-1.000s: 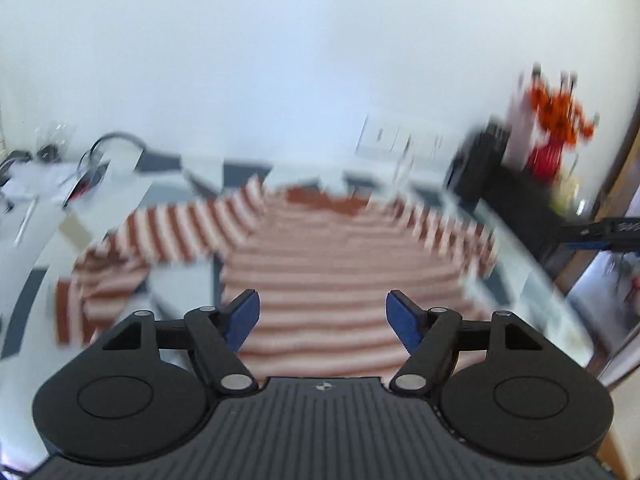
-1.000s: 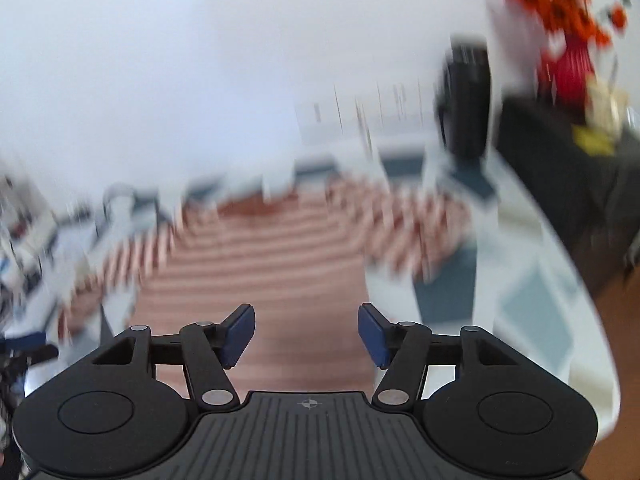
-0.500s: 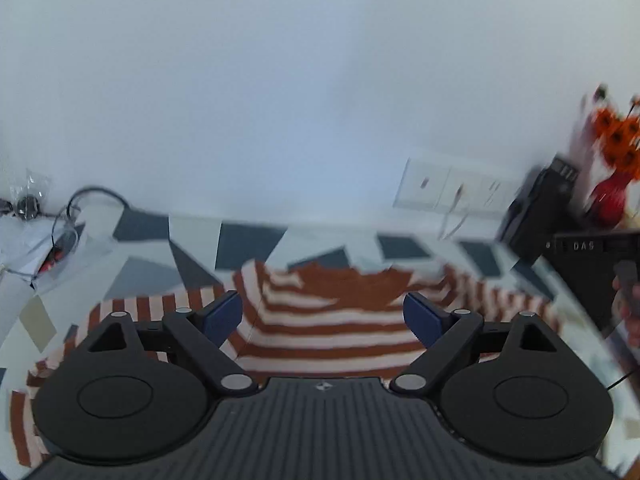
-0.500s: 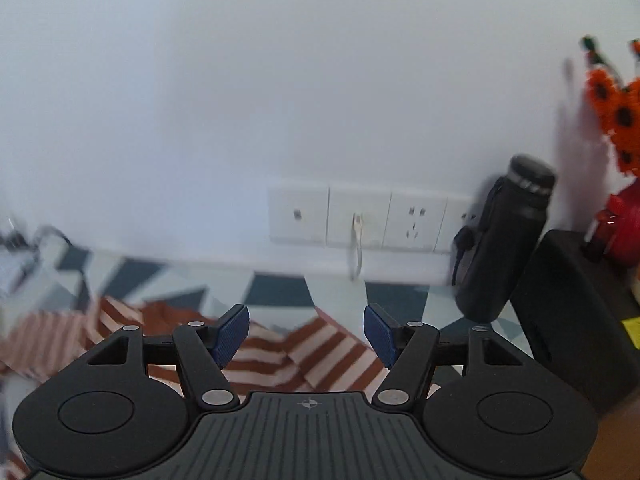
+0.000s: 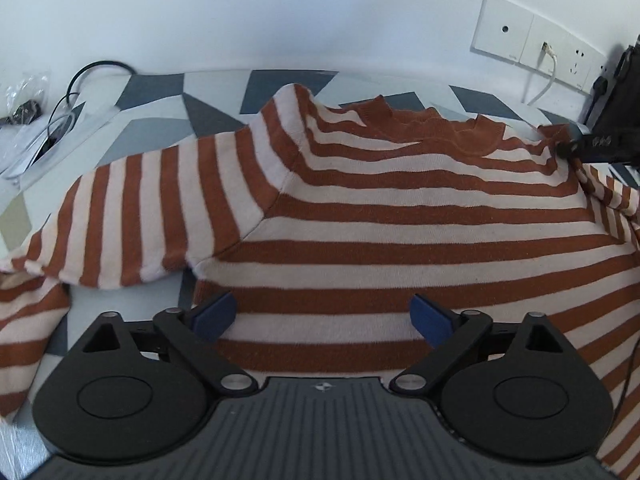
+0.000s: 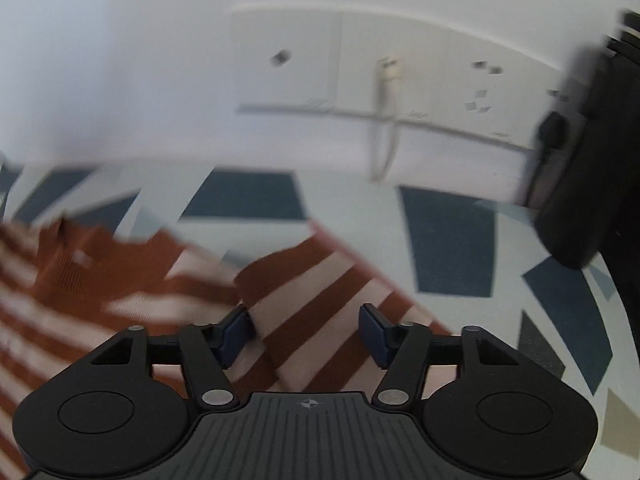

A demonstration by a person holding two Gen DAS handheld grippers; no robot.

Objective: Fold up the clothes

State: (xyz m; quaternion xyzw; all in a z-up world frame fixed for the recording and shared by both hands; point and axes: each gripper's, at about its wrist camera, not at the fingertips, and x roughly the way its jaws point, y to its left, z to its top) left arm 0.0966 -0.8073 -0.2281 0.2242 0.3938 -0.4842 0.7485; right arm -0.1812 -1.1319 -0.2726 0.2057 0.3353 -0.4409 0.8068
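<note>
A sweater [image 5: 400,216] with rust and cream stripes lies flat on the patterned tablecloth [image 5: 160,92], rust collar toward the wall, left sleeve stretched out to the left. My left gripper [image 5: 322,316] hovers open over the lower body of the sweater, nothing between its blue pads [image 5: 212,314]. The right wrist view is blurred by motion. In it my right gripper [image 6: 308,332] is open low over the sweater's [image 6: 312,280] right shoulder and sleeve, with striped cloth lying between the pads. From the left wrist view the right gripper [image 5: 576,147] shows at the sweater's right shoulder.
Wall sockets [image 6: 400,76] with a white plug and cable sit behind the table. A black bottle [image 6: 588,160] stands at the back right. Cables and a plastic bag [image 5: 28,96] lie at the back left. The tablecloth [image 6: 448,240] shows bare between sweater and wall.
Both grippers tilted up toward the wall, then came down and closer over the sweater. The right one now sits at the right shoulder. Both stayed open.
</note>
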